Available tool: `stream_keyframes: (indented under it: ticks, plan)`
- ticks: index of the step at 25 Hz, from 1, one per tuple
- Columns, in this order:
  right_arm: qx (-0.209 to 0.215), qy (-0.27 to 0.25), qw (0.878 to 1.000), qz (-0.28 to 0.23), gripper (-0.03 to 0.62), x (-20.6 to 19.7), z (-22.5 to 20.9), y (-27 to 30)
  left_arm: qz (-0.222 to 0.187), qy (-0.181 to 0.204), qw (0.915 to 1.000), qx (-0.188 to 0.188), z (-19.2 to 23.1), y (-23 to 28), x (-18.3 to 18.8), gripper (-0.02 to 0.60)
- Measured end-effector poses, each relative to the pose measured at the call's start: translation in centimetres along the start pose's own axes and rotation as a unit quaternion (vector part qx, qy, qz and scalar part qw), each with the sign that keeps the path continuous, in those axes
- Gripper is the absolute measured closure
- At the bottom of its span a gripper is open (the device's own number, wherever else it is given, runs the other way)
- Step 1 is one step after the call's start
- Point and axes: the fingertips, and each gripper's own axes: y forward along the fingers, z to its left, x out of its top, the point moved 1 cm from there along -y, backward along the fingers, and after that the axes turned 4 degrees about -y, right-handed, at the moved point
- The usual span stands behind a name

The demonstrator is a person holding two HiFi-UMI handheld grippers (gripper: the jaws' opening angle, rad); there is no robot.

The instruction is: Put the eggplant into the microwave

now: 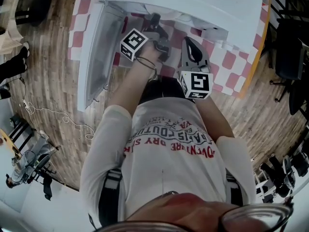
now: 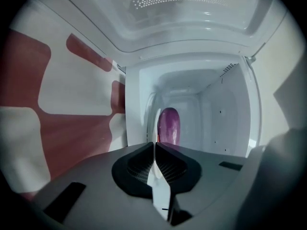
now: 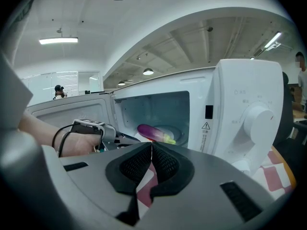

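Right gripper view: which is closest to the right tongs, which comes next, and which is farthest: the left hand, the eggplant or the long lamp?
1. The left hand, beside the right tongs, outside the microwave.
2. The eggplant, straight ahead, inside the microwave.
3. The lamp, up on the ceiling, far behind at left.

At the frame's top a white microwave (image 1: 193, 4) is set on a checkered bench (image 1: 231, 66), its door (image 1: 96, 57) swung open leftward; the left claw (image 1: 156, 19) and right claw (image 1: 189, 41) are held before it.
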Motion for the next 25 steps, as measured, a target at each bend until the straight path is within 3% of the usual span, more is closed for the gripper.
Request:
stream_keyframes:
  ticks: [7,8,10,11,15,19,21,23,25]
  plan:
    - [-0.001,0.001,1.000,0.002,0.568,0.1,0.2,0.0,-0.011,-0.007,0.9998,-0.015,-0.5,-0.3,0.0,0.546]
    - [-0.001,0.001,1.000,0.002,0.568,0.2,0.2,-0.1,-0.013,-0.007,0.9997,-0.019,-0.6,-0.3,0.1,0.523]
    - [-0.003,0.002,1.000,0.003,0.568,0.2,0.2,-0.2,-0.016,-0.014,0.9993,-0.030,-0.8,-0.4,0.2,0.355]
    - [-0.004,0.002,1.000,0.003,0.568,0.2,0.2,-0.3,-0.017,-0.018,0.9991,-0.035,-0.9,-0.5,0.3,0.336]
    - [-0.004,0.000,1.000,0.002,0.568,0.1,0.5,-0.7,-0.017,-0.014,0.9988,-0.044,-0.9,-1.7,0.4,0.321]
    - [-0.007,0.001,1.000,0.003,0.568,0.0,0.9,-1.4,-0.022,-0.019,0.9992,-0.027,0.0,-3.5,0.6,0.321]
    - [-0.010,-0.001,1.000,0.002,0.568,-0.1,1.2,-1.7,-0.011,0.000,0.9998,-0.018,0.3,-4.5,0.4,0.341]
    - [-0.013,-0.002,1.000,0.000,0.568,0.1,1.6,-2.1,0.003,0.034,0.9993,-0.019,-0.1,-5.6,0.2,0.552]
    - [-0.016,-0.003,1.000,-0.003,0.568,0.3,2.1,-2.6,0.019,0.076,0.9963,-0.037,-1.3,-6.8,-0.2,0.555]
